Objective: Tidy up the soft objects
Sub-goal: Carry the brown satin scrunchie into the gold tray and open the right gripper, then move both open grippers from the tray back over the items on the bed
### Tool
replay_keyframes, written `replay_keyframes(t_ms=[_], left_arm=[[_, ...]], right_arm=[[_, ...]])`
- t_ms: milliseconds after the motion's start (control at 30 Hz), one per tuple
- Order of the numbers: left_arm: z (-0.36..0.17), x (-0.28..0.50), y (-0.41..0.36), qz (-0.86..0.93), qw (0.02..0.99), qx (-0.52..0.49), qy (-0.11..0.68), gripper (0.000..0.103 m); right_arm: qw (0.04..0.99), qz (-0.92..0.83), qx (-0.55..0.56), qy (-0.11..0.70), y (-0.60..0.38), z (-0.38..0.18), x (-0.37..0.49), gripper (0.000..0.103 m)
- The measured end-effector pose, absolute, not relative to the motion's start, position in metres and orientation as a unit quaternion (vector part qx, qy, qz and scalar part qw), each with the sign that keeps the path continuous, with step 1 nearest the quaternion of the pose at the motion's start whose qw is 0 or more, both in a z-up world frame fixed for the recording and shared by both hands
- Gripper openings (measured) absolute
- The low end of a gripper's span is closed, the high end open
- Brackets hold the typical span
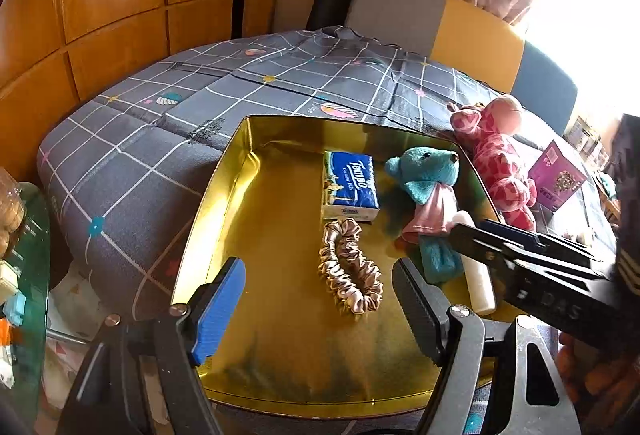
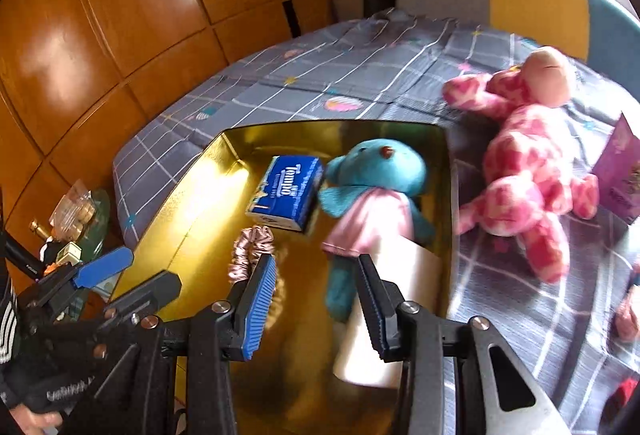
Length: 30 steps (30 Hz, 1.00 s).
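One plush remains for us, the pink giraffe [image 2: 524,171] on the bed [image 2: 360,75]: light, squashy, best pinched at its torso, both grippers' fingers [image 2: 260,287] parted, empty.

A tray [image 1: 224,195] is sitting on the bed [image 1: 132,155]. Inside it, a tissue pack [image 1: 349,191] is lying toward twelve o'clock, a scrunchie [image 1: 350,267] is lying just at its six o'clock, and a small bear [image 1: 430,191] is lying at the pack's three o'clock, touching it in the right wrist view. A roll [image 2: 384,319] is lying against the bear's three o'clock side, along the tray's wall. Outside the tray, at three o'clock, a plush giraffe [image 2: 528,163] is lying on the bed, with a box [image 2: 618,171] standing farther out at three o'clock.
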State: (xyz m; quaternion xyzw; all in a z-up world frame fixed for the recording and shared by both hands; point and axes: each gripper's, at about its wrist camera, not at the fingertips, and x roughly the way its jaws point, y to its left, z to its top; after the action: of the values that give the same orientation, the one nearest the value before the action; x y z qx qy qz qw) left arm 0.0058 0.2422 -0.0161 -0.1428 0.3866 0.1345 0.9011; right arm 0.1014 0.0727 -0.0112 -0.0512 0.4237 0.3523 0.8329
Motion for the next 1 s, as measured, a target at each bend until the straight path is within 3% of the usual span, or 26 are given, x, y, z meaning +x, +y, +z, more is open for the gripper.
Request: replay_keyframes(t_ms=[400, 1000], left_arm=[[-0.007, 0.007, 0.218, 0.108, 0.91, -0.12, 0.381, 0.076], [0.008, 0.03, 0.147, 0.026, 0.922, -0.048, 0.383, 0.076]], right_arm=[[0.881, 0.284, -0.071, 0.372, 0.008, 0.007, 0.073, 0.041], [0.911, 0.142, -0.083, 0.378, -0.132, 0.013, 0.074, 0.041]])
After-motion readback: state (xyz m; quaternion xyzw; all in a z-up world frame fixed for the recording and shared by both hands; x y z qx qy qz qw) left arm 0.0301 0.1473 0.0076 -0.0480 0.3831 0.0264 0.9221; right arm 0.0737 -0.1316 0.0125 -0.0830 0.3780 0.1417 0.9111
